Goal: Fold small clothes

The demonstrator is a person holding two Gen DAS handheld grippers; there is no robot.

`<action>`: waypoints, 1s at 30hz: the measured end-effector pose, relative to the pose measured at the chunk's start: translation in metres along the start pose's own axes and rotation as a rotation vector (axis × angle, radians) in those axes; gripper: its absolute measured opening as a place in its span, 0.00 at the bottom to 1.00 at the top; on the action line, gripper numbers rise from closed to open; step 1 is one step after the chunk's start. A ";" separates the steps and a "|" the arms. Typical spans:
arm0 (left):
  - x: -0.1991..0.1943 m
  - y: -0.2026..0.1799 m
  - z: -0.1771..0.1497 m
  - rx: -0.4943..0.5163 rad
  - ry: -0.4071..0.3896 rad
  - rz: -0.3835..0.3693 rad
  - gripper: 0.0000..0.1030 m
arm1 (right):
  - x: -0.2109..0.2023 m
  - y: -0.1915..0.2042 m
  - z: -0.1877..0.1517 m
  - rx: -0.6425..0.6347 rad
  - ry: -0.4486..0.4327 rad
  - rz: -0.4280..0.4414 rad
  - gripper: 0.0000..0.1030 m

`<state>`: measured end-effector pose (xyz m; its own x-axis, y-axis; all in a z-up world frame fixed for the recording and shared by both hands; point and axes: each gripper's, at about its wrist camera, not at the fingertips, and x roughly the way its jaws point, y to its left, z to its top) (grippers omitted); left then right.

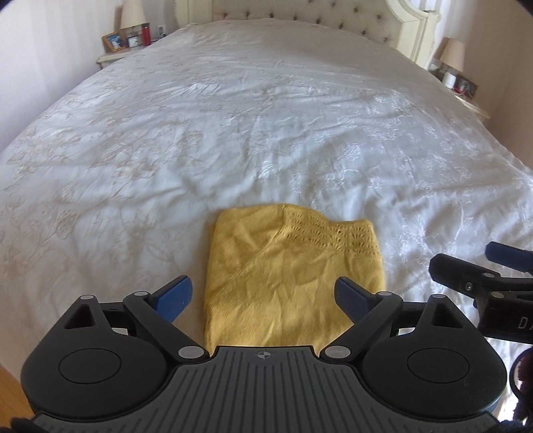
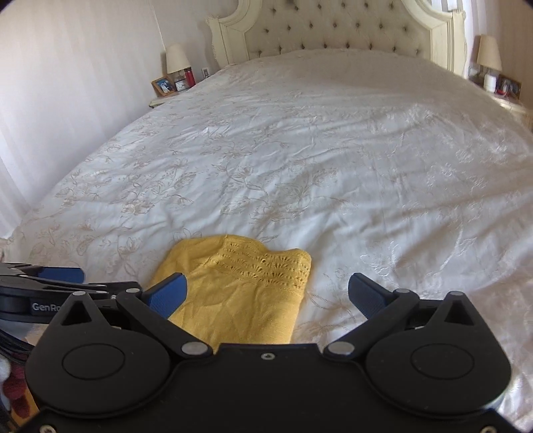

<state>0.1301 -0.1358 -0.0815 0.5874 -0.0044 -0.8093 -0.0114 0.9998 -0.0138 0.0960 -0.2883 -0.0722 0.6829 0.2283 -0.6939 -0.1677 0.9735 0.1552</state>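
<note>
A: We are over a wide bed (image 1: 266, 133) with a white floral-stitched cover and a tufted headboard (image 2: 336, 30) at twelve o'clock. What does our left wrist view give us that the right one does not?

B: It puts the yellow knitted garment (image 1: 293, 276) straight between our left gripper's (image 1: 265, 294) blue pads, and it shows our right gripper (image 1: 493, 269) side-on at three o'clock. The right wrist view has the garment (image 2: 240, 293) off toward nine o'clock, under the left pad of our right gripper (image 2: 266, 294), with our left gripper (image 2: 63, 276) poking in at nine o'clock. It also shows much more of the headboard.

A: How do our claws stand?

B: Both are spread wide, nothing between the pads.

A: And the garment?

B: It lies folded into a rough rectangle on the cover, at the near end of the bed. A band of openwork lace pattern runs across its far edge, a diagonal crease crosses the plain part, and the knit is wrinkled.

A: What escapes us?

B: Its near edge is hidden behind our gripper bodies in both views. The nightstand with a lamp (image 2: 178, 58), a picture frame (image 2: 163, 85) and a red bottle (image 2: 190, 77) at eleven o'clock is small; the items beside the other lamp (image 2: 489, 53) at one o'clock are too tiny to name.
</note>
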 end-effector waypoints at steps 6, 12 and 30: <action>-0.018 0.011 -0.010 -0.028 -0.023 0.085 0.90 | -0.004 0.003 -0.005 0.057 0.068 -0.029 0.99; -0.026 0.017 -0.014 -0.019 -0.020 0.124 0.90 | -0.009 0.008 -0.014 0.071 0.105 0.006 0.99; -0.020 0.019 -0.029 -0.018 0.061 0.107 0.90 | -0.018 0.012 -0.026 0.073 0.138 -0.013 0.99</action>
<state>0.0944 -0.1174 -0.0824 0.5319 0.1007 -0.8408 -0.0863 0.9942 0.0645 0.0635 -0.2806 -0.0758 0.5800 0.2172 -0.7851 -0.1045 0.9757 0.1927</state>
